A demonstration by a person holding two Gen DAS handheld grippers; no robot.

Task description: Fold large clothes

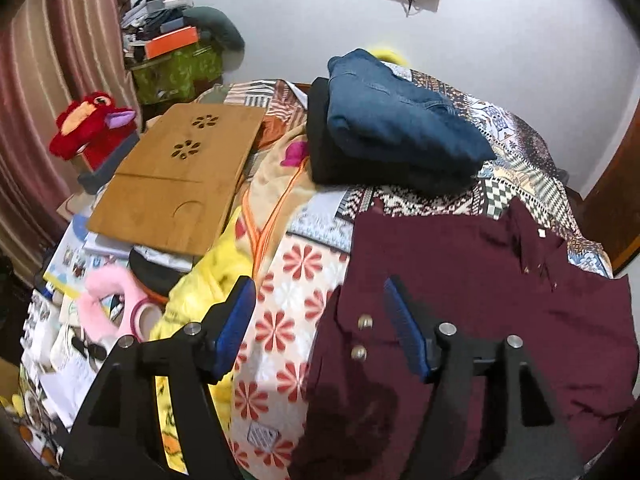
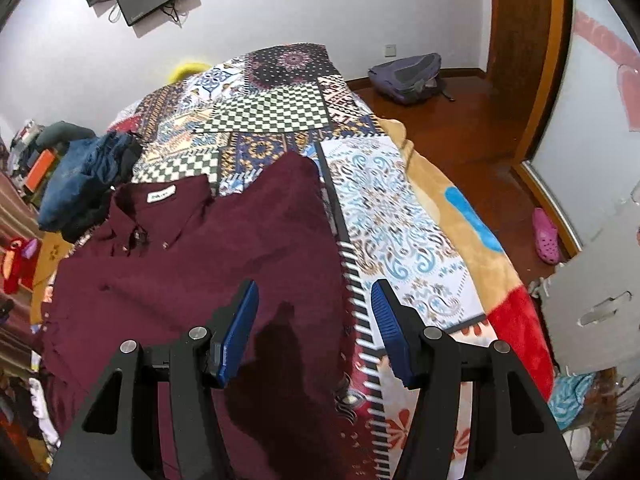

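A maroon button-up shirt (image 1: 480, 300) lies spread flat on the patterned bedspread (image 1: 288, 280), collar toward the wall. In the right wrist view the same shirt (image 2: 192, 264) fills the lower left, its white collar label showing. My left gripper (image 1: 320, 300) hovers open above the shirt's left edge, where a cuff with two metal buttons (image 1: 362, 338) lies; nothing sits between its blue pads. My right gripper (image 2: 314, 304) hangs open over the shirt's right edge, empty too. A folded blue denim garment (image 1: 400, 120) rests on a folded black one at the far side.
A bamboo lap tray (image 1: 176, 184) lies on clutter at the left, beside a red plush toy (image 1: 92, 124) and yellow fabric (image 1: 208, 280). Striped curtains hang left. Right of the bed: wooden floor, a backpack (image 2: 408, 78), a pink shoe (image 2: 546, 236), a door frame.
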